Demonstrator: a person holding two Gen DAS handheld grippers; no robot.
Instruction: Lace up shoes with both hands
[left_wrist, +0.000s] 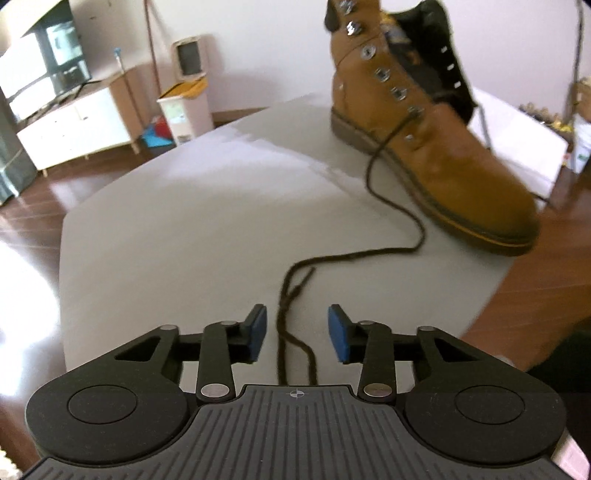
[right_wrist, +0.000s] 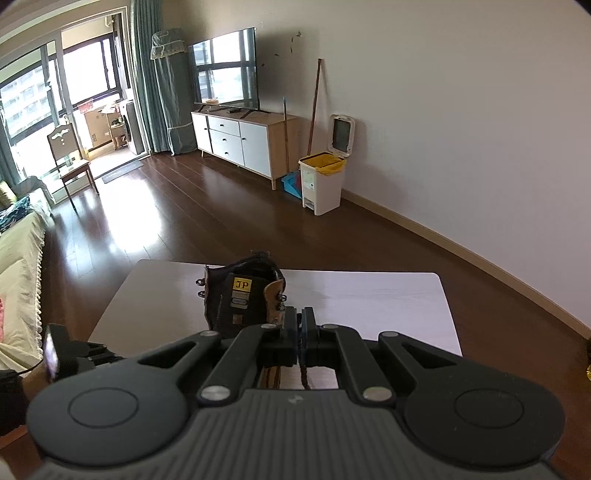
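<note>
Left tongs (left_wrist: 297, 334) standing apart over the pale counter (left_wrist: 166, 229), blue pads (left_wrist: 258, 332) clear of everything; dark lace (left_wrist: 295, 332) lying loose on the counter in the gap between them, touching neither pad, doubled back on itself just ahead of the tips; from there snaking forward and to the right, up to a lower eyelet of the tan boot (left_wrist: 436, 147); boot ahead and to the right of the left tongs, well apart from them, toe near the counter's right edge, shaft blurred and leaning; metal eyelets (left_wrist: 382, 75) in a row up the shaft, upper ones unlaced.

Right tongs (right_wrist: 299, 332) pressed together, pinching a dark strand of lace (right_wrist: 304, 373) that hangs down behind the pads; boot (right_wrist: 243, 295) directly ahead of and just left of the tips, dark tongue with a yellow label (right_wrist: 242, 285) facing the camera; whether the tips touch the boot, impossible to tell; other tool (right_wrist: 62, 354) low at the left edge, blurred.
</note>
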